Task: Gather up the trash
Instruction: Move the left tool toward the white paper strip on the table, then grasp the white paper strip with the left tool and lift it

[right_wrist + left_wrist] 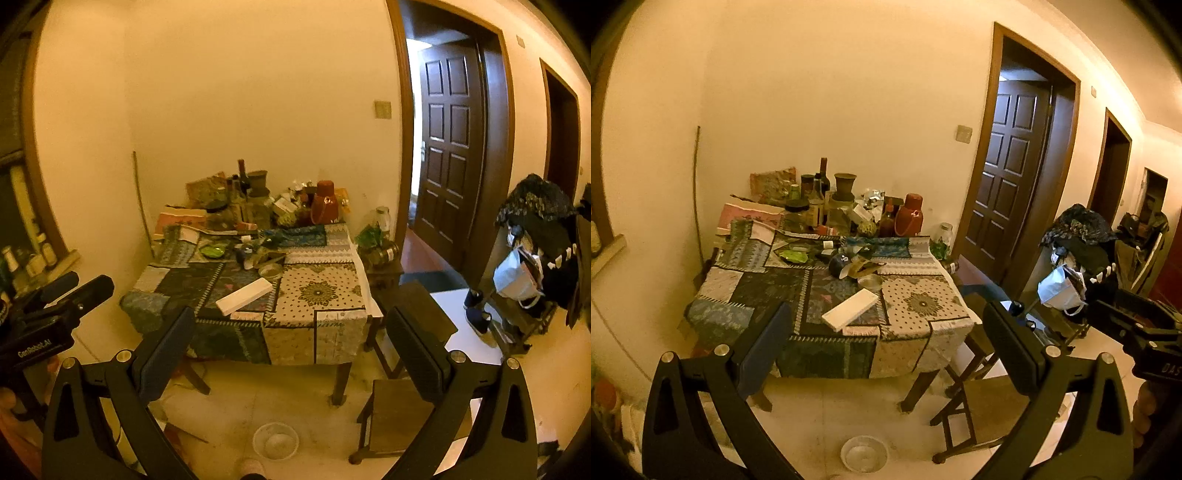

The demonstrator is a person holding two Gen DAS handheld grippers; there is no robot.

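Bowl (864,453) of clear plastic sits on the floor (820,402) at the bottom centre of both views, in front of the bench (827,295); it looks empty, though a pale patch shows at its base in the right wrist view. On the bench, centre frame, a white box (850,309) lies flat and askew on the patchwork cloth (916,302). Behind it sit a small round tin (870,282), a green wrapper (793,255) and crumpled packets, too blurred to sort. Along the back edge, against the wall, stand a red flask (909,216), a dark bottle (823,177), a brown vase (845,186) and several jars (796,214) whose contents cannot be made out. Right of the bench, a glass jar (945,234) stands on a low stool, with a wooden chair (975,413) nearer the camera. At the right edge a rack (1078,243) is heaped with dark clothes, and a pale bag (1059,290) hangs from it.

Left gripper (886,354) points level at the bench from well back, its jaws spread wide with nothing between them. Right gripper (291,350) is held the same way, jaws spread and empty. Each gripper shows at the other view's edge: the right one at the lower right of the left wrist view, the left one at the left side of the right wrist view.
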